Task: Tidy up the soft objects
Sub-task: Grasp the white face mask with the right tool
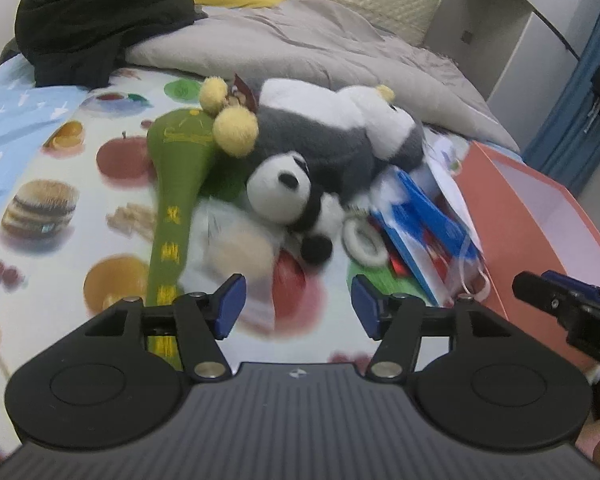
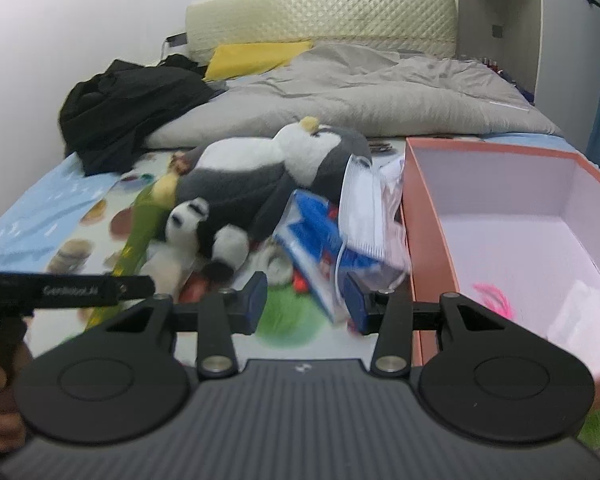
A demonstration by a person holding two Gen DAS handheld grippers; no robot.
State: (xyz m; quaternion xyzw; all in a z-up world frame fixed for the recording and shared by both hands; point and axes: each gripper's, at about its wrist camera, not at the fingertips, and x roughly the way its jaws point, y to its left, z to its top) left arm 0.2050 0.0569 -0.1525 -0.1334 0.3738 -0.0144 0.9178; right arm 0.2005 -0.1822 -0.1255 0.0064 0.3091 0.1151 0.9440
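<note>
Beside the pink box [image 2: 428,216] on the bed, a heap of soft things waits: a panda toy [image 1: 296,200] leaning against a grey-and-white plush [image 1: 332,128], with a green plush stick [image 1: 172,200] on the side away from the box. The left gripper [image 1: 298,304] and right gripper [image 2: 306,298] hover just short of the heap, jaws wide open and empty, likely to lift toys into the box.

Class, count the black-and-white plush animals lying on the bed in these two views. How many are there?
2. A small panda lies at the front of the pile; a large grey-and-white penguin lies right behind it, touching it. Others may be hidden beneath the pile.
</note>
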